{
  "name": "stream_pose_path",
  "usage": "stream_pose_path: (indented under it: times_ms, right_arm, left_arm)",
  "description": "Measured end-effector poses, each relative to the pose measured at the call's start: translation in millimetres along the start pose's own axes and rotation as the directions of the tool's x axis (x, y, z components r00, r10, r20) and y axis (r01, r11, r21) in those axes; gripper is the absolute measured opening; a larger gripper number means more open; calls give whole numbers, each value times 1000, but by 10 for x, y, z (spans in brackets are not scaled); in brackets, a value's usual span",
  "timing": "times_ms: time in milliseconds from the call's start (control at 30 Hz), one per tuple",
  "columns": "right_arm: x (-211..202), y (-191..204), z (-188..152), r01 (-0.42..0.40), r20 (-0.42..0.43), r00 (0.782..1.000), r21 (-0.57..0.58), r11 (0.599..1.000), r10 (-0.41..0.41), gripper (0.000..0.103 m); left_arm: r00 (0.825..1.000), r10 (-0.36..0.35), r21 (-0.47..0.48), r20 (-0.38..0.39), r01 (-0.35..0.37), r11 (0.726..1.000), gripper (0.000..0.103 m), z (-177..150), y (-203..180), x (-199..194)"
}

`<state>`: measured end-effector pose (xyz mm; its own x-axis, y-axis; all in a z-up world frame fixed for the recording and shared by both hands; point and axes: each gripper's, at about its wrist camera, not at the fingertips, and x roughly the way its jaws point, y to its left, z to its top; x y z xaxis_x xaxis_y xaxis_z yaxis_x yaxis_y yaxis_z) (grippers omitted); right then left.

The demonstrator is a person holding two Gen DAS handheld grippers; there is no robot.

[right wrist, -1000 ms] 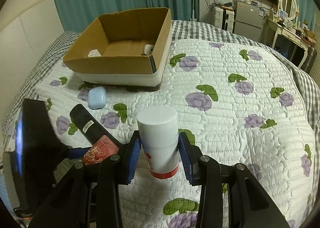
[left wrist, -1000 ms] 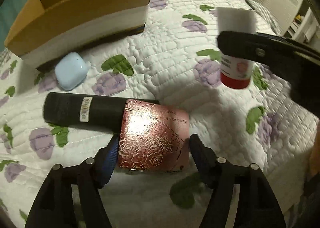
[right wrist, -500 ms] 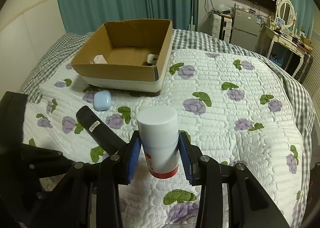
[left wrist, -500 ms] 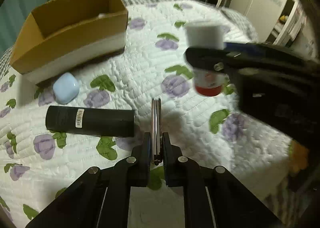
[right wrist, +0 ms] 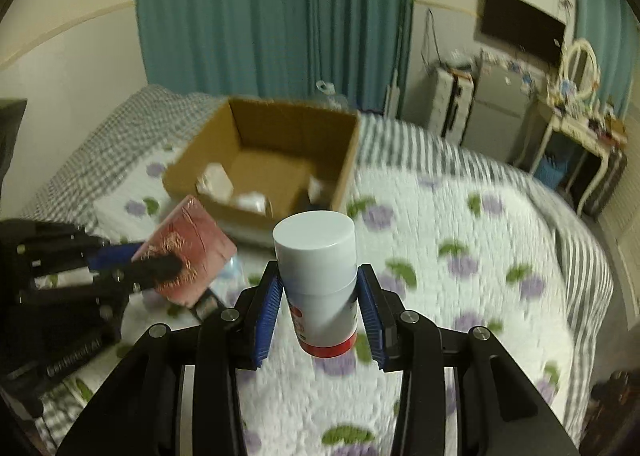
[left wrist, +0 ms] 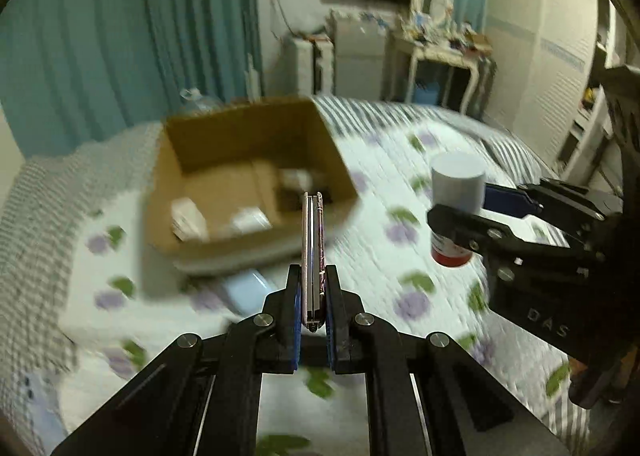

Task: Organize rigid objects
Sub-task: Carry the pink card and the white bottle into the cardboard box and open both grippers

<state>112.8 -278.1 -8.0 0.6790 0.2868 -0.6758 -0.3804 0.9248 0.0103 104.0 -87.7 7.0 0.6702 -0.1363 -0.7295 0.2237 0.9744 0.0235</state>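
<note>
My left gripper is shut on a thin pink rose-patterned case, held edge-on in the air above the quilt; its pink face shows in the right wrist view. My right gripper is shut on an upright white bottle with a red base, also lifted; the bottle shows at the right of the left wrist view. An open cardboard box sits on the bed ahead of both grippers, with a few small white items inside. It also shows in the right wrist view.
A pale blue case lies on the floral quilt just in front of the box. A dark tube end peeks out below the pink case. A white desk and cabinets stand beyond the bed.
Both grippers have risen and tilted up toward the box with their objects. The left one lifted the pink case off the quilt and turned it edge-on.
</note>
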Motion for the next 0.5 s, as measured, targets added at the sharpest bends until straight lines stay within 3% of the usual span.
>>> stream_pose_path:
  times_ms: [267, 500]
  right_arm:
    - [264, 202, 804, -43, 94, 994, -63, 997, 49, 37]
    - [967, 215, 1064, -76, 61, 995, -61, 995, 80, 37]
  left_arm:
    - [993, 109, -30, 50, -107, 994, 10, 547, 497, 288]
    - [989, 147, -35, 20, -146, 989, 10, 674, 768, 859]
